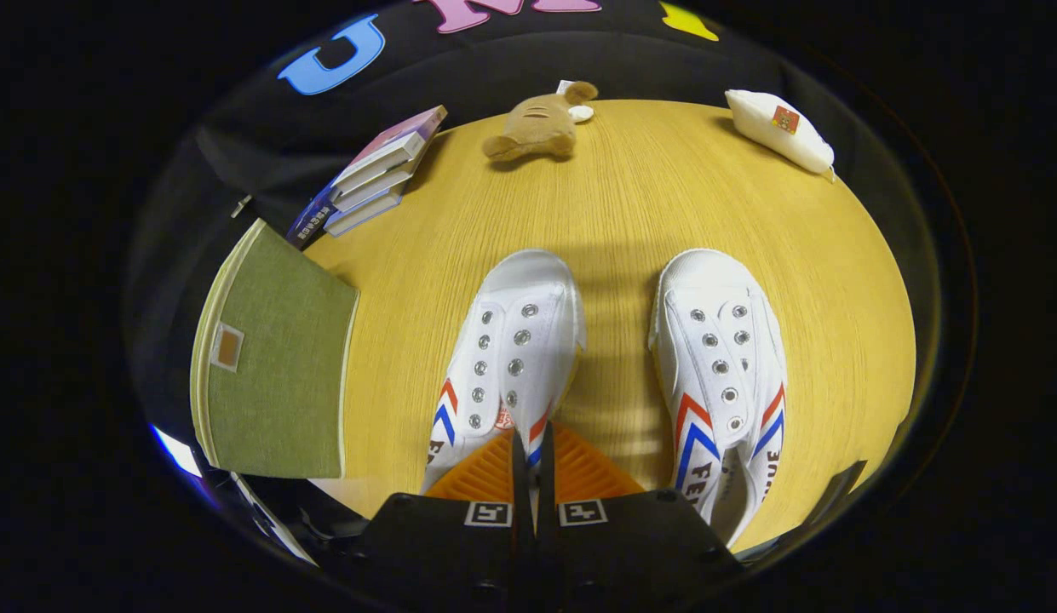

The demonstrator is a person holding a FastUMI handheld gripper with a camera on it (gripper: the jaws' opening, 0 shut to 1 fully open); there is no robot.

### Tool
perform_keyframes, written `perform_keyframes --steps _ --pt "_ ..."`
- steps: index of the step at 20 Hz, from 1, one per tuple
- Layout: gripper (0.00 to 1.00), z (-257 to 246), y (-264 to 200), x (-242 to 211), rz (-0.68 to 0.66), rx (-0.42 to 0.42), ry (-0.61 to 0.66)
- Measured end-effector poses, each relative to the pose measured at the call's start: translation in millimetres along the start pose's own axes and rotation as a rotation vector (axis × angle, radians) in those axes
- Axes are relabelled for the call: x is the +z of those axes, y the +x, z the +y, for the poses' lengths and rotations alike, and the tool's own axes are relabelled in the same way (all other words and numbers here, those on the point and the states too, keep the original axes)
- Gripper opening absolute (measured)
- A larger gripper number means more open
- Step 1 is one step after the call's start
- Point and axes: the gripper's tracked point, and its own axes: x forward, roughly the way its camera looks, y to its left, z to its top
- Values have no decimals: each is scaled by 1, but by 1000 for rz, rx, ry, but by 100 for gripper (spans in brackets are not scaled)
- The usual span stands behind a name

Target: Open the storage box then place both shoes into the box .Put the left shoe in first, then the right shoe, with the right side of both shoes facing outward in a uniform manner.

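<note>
Two white canvas shoes with red and blue stripes lie on the round wooden table (630,196), toes pointing away from me. My gripper (533,460) hangs over the heel end of the left-hand shoe (511,340), its fingers pressed almost together, and I see nothing held between them. The right-hand shoe (720,358) lies beside the fingers, a hand's width to their right. A green fabric storage box (277,375) with a small brown label stands to the left of the shoes at the table's edge, its lid closed.
Beyond the shoes, a stack of books (375,174) lies at the far left, a brown plush toy (537,126) at the far middle and a white pouch (779,128) at the far right. Bare wood separates them from the shoes.
</note>
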Motion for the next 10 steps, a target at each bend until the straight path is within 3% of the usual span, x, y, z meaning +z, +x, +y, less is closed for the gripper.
perform_keyframes --steps 10 --pt "5 54 -71 37 -101 112 40"
